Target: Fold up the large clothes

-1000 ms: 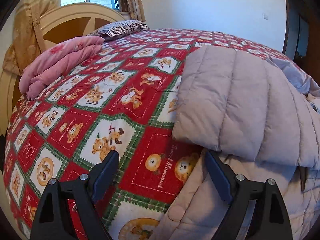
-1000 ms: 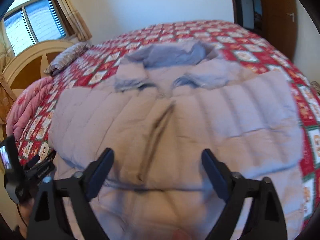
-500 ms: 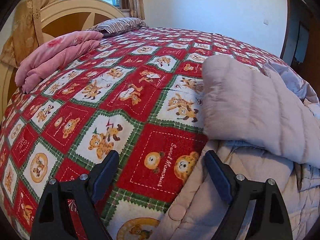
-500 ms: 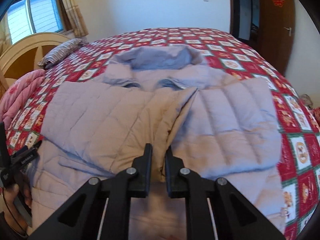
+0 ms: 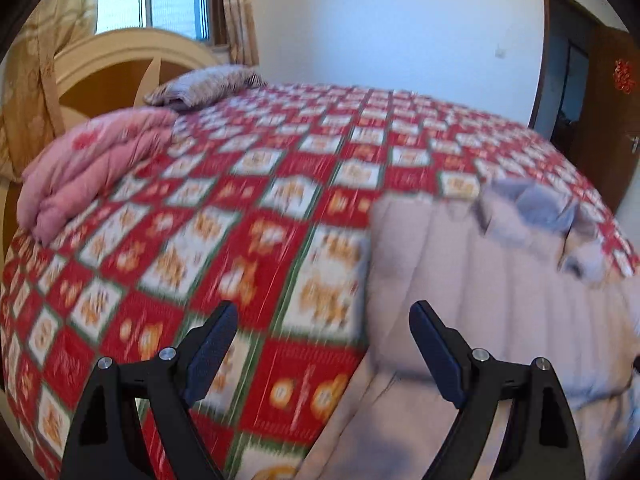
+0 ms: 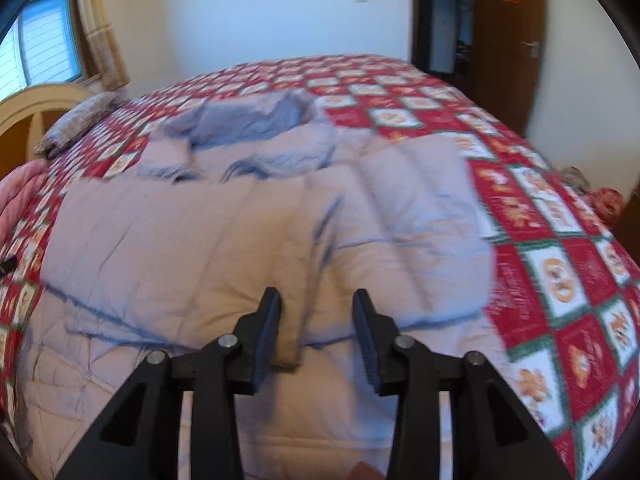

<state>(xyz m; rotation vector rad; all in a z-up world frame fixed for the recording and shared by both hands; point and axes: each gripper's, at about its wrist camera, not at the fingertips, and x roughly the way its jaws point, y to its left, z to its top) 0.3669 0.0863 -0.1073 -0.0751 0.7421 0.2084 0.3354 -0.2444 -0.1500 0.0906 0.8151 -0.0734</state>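
Tilting downward, right gripper [image 6: 316,322], just reopening, seemingly straddles jacket [image 6: 248,240] cuff unpinched.

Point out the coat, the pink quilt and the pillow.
coat [image 6: 248,248]: right wrist view, on the sleeve folded across its front.
pink quilt [image 5: 92,172]: left wrist view, on the middle of the folded stack.
pillow [image 5: 204,84]: left wrist view, on its striped top.

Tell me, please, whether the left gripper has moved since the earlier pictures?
Yes. The left gripper has risen: the headboard and pink quilt sit lower in its view.
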